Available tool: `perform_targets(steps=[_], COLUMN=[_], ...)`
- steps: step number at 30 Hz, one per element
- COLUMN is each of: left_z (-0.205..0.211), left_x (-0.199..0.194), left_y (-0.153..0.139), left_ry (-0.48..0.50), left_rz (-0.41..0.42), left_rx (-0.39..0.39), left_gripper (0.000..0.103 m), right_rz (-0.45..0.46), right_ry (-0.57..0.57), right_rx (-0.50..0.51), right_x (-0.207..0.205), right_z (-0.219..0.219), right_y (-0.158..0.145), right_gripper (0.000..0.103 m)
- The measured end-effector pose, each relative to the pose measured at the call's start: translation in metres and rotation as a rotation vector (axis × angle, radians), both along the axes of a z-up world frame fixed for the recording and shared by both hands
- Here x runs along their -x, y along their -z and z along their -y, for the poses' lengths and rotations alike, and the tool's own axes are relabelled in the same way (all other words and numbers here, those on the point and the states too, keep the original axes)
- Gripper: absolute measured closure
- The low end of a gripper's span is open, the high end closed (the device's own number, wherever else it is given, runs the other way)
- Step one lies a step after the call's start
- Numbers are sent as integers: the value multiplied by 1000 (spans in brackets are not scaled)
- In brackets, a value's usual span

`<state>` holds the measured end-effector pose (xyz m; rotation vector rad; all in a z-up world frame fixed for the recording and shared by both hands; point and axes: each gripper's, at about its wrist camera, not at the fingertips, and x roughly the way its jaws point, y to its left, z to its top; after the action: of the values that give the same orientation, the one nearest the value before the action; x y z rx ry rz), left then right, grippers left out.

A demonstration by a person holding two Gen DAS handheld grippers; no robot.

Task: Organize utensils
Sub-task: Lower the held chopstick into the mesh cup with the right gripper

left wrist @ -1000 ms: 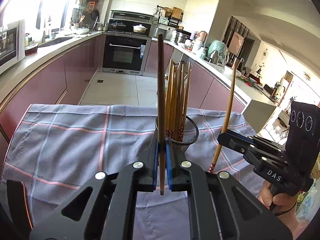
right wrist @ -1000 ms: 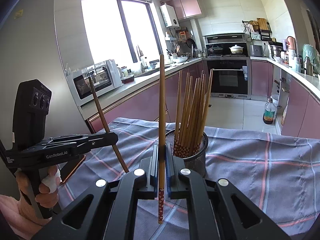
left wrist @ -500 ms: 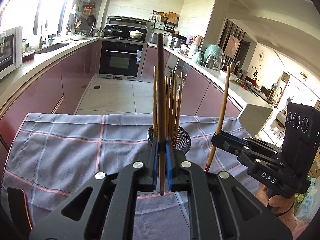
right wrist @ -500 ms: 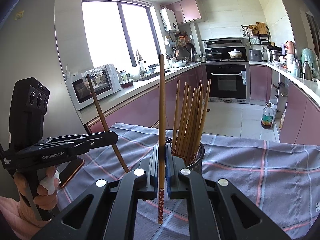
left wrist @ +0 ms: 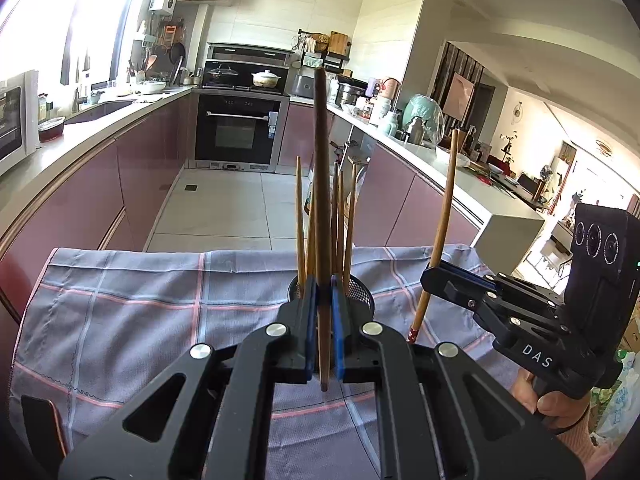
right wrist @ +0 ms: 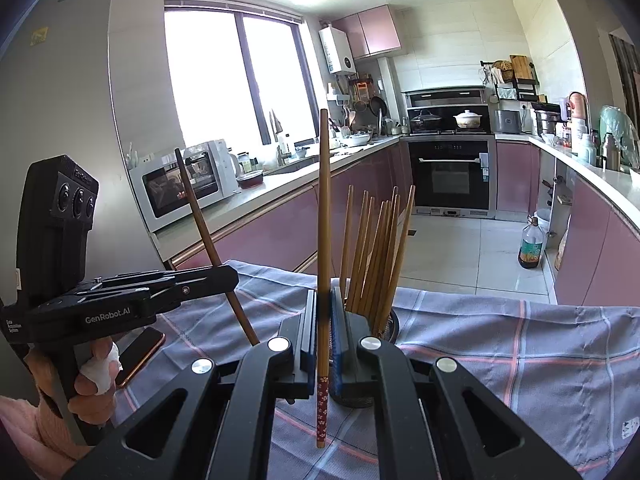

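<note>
In the right wrist view, at nine o'clock, a hand (right wrist: 94, 376) with a white wrap on one finger grips the handle of the left gripper (right wrist: 230, 280), whose jaws are closed tight on a dark chopstick (right wrist: 204, 228) that leans toward eleven o'clock. Beneath it, at about eight o'clock, a phone (right wrist: 140, 356) lies on the checked cloth (right wrist: 520, 352). Dead centre, running from twelve to six o'clock, the right gripper (right wrist: 322, 344) pinches a lighter chopstick (right wrist: 323, 220) upright between its blue pads, the flowered red end hanging below the jaws. Just past it toward one o'clock stands the mesh holder (right wrist: 390, 326), already stocked with a fan of wooden chopsticks (right wrist: 380, 248) of the lighter kind. At three o'clock a bottle (right wrist: 531, 246) sits on the kitchen floor, well apart from the work. The step in hand looks like dropping loose chopsticks into the holder, one carried in each gripper, with both poised near the rim and neither yet inside. The next move likely calls for bringing one stick's lower tip over an open gap in the bundle, keeping it near vertical, lowering it past the rim, then easing the jaws apart so it slides down. Crowding may be the risk, as a tip could catch on the sticks already standing.
</note>
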<state>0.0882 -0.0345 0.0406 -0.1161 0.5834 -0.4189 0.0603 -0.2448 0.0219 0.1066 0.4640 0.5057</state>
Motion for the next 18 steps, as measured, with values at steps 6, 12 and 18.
perform_targets(steps=[6, 12, 18], left_z=[4, 7, 8], left_x=[-2, -4, -9], left_y=[-12, -22, -33], left_ry=[4, 7, 4], left_rz=[33, 53, 73], left_rx=[2, 8, 16], left_gripper=[95, 95, 95], right_rz=[19, 37, 57], right_ry=[4, 4, 8], right_rx=[-2, 0, -4], right_x=[-4, -8, -15], right_z=[0, -1, 0], right_y=[-8, -14, -22], right_gripper=[98, 98, 98])
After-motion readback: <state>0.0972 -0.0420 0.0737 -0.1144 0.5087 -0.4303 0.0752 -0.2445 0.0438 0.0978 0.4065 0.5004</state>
